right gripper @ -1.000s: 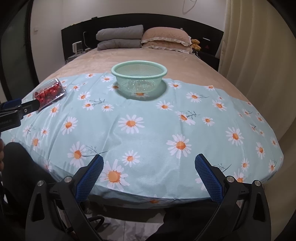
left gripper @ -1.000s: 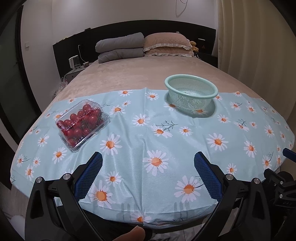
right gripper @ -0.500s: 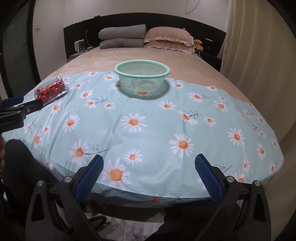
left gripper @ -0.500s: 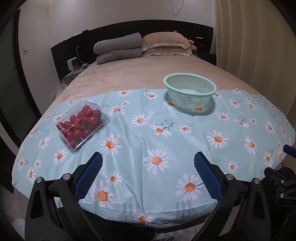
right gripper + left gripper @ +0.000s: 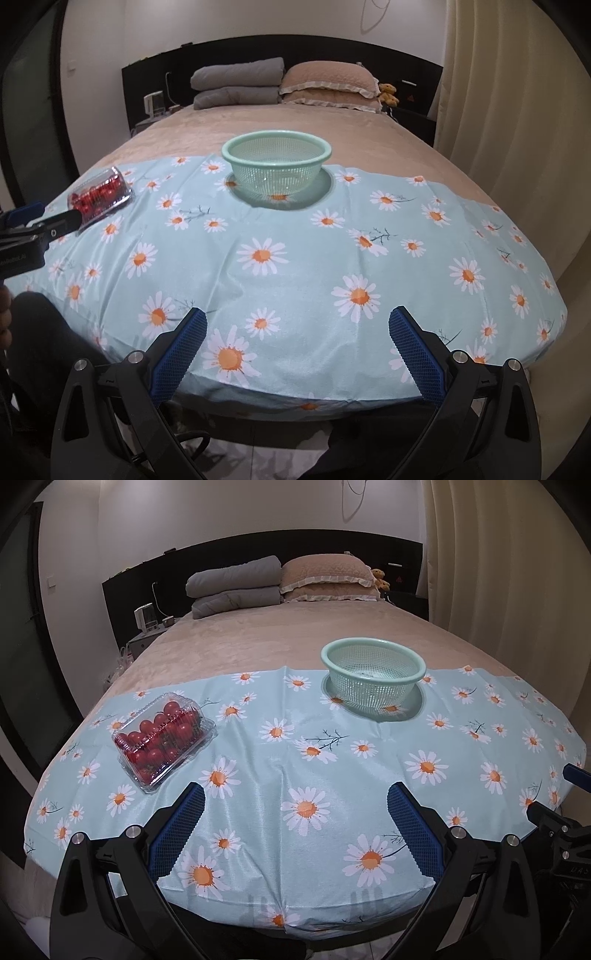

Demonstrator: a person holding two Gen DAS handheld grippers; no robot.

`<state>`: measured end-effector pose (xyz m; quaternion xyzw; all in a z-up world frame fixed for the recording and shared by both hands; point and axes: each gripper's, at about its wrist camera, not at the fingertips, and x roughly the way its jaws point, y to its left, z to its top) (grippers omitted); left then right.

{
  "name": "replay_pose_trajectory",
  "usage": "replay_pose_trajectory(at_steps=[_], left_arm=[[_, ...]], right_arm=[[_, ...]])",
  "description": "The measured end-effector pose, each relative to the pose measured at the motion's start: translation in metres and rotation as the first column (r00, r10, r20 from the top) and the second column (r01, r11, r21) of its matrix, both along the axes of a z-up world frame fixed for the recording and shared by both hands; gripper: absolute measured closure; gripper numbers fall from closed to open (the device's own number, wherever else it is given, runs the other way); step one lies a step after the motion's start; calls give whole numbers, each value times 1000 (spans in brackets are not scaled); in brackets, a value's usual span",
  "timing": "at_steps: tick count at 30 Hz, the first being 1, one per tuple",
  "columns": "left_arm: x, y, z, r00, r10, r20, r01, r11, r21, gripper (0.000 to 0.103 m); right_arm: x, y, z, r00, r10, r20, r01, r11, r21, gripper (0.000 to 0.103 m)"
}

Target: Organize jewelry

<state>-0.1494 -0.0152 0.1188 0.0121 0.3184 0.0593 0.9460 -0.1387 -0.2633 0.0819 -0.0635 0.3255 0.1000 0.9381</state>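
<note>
Though the task named jewelry, I saw none: only a light, crushable clamshell of tomatoes (image 5: 162, 740) left of a stiff colander (image 5: 373, 672). My left gripper (image 5: 295, 812) and right gripper (image 5: 297, 332) hovered wide open, empty; I'd pinch rims.

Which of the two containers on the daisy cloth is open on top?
The green mesh basket: its top is open, nothing visible inside. The clear plastic box, nearer the left gripper, has its lid shut over cherry tomatoes.
</note>
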Motion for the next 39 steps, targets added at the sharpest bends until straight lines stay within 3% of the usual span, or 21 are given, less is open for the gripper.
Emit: replay_pose_trajectory(at_steps=[6, 10, 13, 18, 32, 39], left_arm=[[-14, -20, 30, 997, -22, 78, 19, 999, 34, 6], [-22, -29, 41, 993, -69, 93, 70, 998, -5, 6], [-24, -34, 43, 992, -96, 78, 99, 994, -36, 6], [-29, -40, 42, 993, -93, 71, 94, 995, -11, 6], [-35, -39, 38, 992, -108, 61, 108, 994, -11, 6], [-36, -37, 37, 992, -113, 63, 114, 993, -22, 6]], right_arm=[[-12, -27, 47, 989, -28, 145, 2, 985, 175, 8], [-23, -29, 61, 979, -5, 205, -34, 982, 188, 8], [-26, -19, 60, 979, 28, 204, -59, 987, 149, 8], [-33, -4, 58, 974, 78, 213, -96, 992, 76, 8], [-28, -11, 53, 990, 39, 137, -60, 986, 153, 8], [-28, -9, 51, 990, 47, 135, -66, 988, 141, 8]])
